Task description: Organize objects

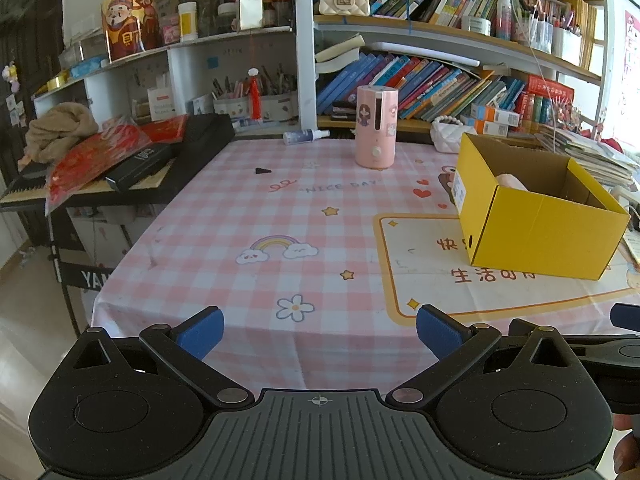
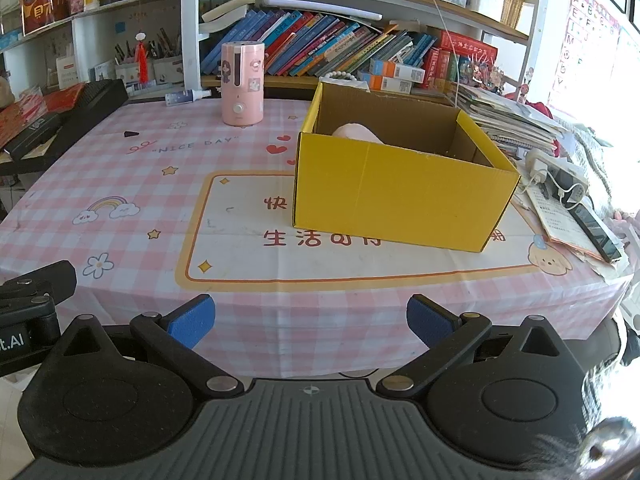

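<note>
We hold the left gripper (image 1: 319, 332) released, empty; the right gripper (image 2: 310, 322) likewise spread wide; a pink item (image 2: 358, 133) sits in the yellow box (image 2: 400, 196).

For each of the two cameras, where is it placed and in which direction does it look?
Left wrist view: sits on the left gripper, at the table's near edge, facing the pink cylinder and shelves; its open blue fingers show.
Right wrist view: sits on the right gripper, further right, facing the yellow box; its open fingers and part of the left gripper show.
Shared: box, pink cylinder, checked tablecloth, bookshelves.
</note>
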### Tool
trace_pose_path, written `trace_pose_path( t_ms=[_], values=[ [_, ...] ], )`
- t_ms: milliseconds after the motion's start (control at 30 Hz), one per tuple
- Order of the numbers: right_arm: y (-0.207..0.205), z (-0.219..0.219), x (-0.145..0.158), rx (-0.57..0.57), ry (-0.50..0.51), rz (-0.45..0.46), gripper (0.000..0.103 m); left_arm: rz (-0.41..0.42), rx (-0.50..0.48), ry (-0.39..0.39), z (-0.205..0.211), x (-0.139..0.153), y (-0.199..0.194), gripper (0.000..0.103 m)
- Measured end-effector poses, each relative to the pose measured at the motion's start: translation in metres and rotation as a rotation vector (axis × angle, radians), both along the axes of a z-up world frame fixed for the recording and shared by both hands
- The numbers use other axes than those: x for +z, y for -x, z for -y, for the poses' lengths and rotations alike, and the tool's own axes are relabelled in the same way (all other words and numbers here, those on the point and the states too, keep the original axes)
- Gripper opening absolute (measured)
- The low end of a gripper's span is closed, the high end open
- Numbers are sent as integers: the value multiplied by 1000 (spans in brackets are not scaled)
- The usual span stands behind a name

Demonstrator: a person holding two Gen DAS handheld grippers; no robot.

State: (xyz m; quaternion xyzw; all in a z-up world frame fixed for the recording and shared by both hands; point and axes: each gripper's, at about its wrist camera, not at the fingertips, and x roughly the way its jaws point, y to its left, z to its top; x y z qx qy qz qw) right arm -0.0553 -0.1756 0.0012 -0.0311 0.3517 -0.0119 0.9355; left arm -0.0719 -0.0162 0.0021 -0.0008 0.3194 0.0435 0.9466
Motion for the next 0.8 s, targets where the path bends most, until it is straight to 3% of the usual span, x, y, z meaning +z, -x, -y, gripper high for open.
trace_pose_path(
  t_ms=[800],
  values=[
    [-6,10,-1,-22,0,-18,103,-38,-13,3,7,1,-13,103]
  ],
)
